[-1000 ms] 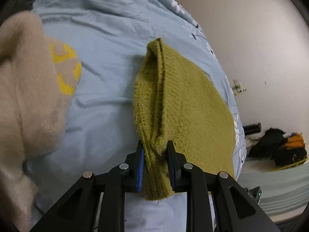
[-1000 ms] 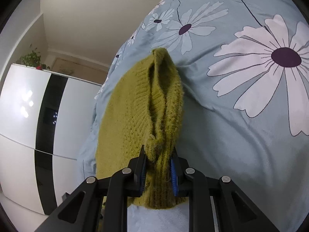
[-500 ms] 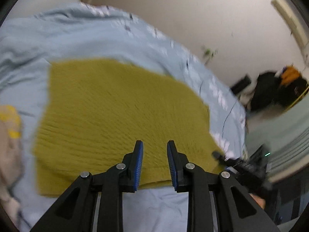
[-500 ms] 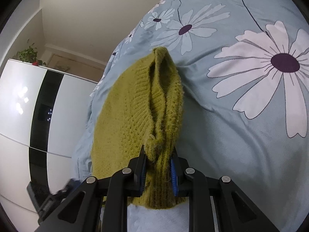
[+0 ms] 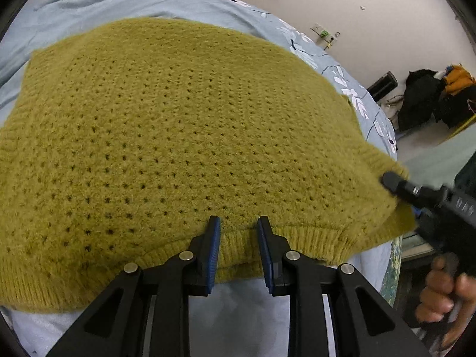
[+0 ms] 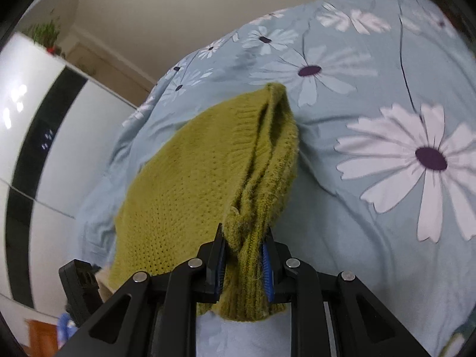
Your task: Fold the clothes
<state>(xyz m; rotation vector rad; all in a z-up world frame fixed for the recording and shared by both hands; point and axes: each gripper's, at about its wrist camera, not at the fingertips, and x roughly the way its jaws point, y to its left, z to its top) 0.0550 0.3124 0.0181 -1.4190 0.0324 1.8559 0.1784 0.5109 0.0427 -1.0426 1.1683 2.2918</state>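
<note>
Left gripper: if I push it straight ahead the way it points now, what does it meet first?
The left gripper, open and empty, would probably meet the ribbed hem of the green sweater lying right at its fingertips; depth is uncertain.

Black angular left gripper [image 5: 238,232] and right gripper [image 6: 243,245], blue ribbed pads, silver round screws, plus a bare-skinned hand [image 5: 443,294].

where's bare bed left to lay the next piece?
Bare floral bedding lies beside the green sweater, on the side of the edge the right gripper clamps. A plain strip borders its far edge. The sweater fills the bed ahead of the open left gripper.
</note>
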